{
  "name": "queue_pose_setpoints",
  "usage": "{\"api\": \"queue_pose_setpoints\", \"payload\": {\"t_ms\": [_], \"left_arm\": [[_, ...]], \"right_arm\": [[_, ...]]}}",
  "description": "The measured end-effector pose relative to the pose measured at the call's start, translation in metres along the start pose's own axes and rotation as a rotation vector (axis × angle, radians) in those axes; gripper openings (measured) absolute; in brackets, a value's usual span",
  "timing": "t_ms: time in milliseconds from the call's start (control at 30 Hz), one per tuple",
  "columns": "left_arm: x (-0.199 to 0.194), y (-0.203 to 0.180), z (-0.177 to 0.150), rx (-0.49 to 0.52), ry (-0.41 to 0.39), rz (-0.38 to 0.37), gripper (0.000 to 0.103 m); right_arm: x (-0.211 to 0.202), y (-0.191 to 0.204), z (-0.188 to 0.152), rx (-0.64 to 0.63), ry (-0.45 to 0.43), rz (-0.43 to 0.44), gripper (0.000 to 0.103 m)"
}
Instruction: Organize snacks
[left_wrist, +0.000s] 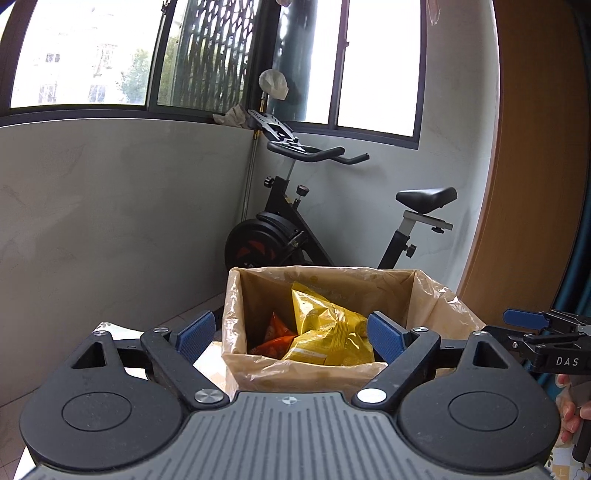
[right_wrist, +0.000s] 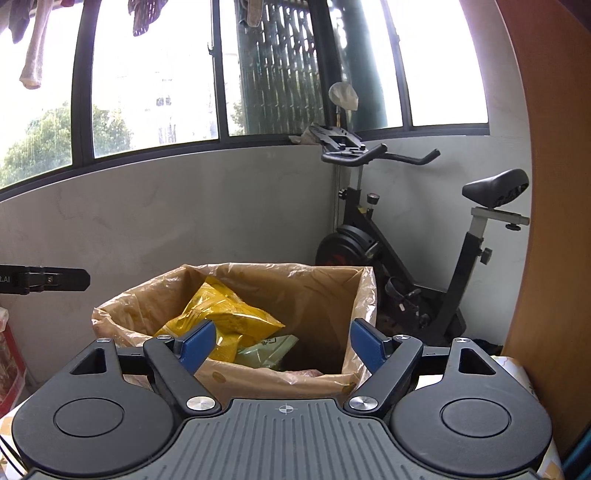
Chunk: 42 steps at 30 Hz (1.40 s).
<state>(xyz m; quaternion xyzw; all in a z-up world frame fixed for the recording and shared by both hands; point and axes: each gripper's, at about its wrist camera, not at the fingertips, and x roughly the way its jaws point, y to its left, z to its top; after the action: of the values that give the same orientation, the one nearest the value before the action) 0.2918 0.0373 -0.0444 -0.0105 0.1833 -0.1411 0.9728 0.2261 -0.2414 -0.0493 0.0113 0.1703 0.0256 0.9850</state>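
Glossy foil snack bags (left_wrist: 325, 332) in plastic-lined cardboard box (left_wrist: 314, 374).

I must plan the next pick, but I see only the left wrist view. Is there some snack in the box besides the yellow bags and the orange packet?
Observer: Yes. A pale green packet lies partly under the yellow bag in the lined box.
Operator: Is anything held on that side?
Observer: No. The right gripper is open, with nothing between its pads.
Operator: Is room left inside?
Observer: Yes, right of that packet it looks free down to the dark bottom.
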Motion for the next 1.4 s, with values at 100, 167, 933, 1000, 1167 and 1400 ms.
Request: {"api": "queue_pose_setpoints", "payload": {"t_ms": [100, 167, 933, 1000, 1167, 1400], "left_arm": [[-0.009, 0.004, -0.006, -0.006, -0.006, 0.006, 0.090], [-0.014, 0.006, -0.010, -0.004, -0.012, 0.017, 0.090], [0.006, 0.010, -0.083, -0.076, 0.139, 0.000, 0.090], [0.008, 0.009, -0.090, -0.078, 0.153, -0.005, 0.090], [0.016, 0.003, -0.112, -0.082, 0.210, -0.030, 0.087], [0.041, -0.011, -0.143, -0.109, 0.296, -0.034, 0.075]], "right_arm": [[-0.006, 0.002, -0.004, -0.020, 0.000, -0.002, 0.077], [-0.011, 0.003, -0.009, -0.026, 0.000, 0.000, 0.077], [-0.003, 0.005, -0.096, -0.031, 0.110, -0.027, 0.075], [0.000, 0.004, -0.106, -0.014, 0.128, -0.030, 0.074], [0.005, 0.002, -0.128, 0.015, 0.167, -0.038, 0.073], [0.010, 0.003, -0.158, 0.057, 0.229, -0.046, 0.071]]}}
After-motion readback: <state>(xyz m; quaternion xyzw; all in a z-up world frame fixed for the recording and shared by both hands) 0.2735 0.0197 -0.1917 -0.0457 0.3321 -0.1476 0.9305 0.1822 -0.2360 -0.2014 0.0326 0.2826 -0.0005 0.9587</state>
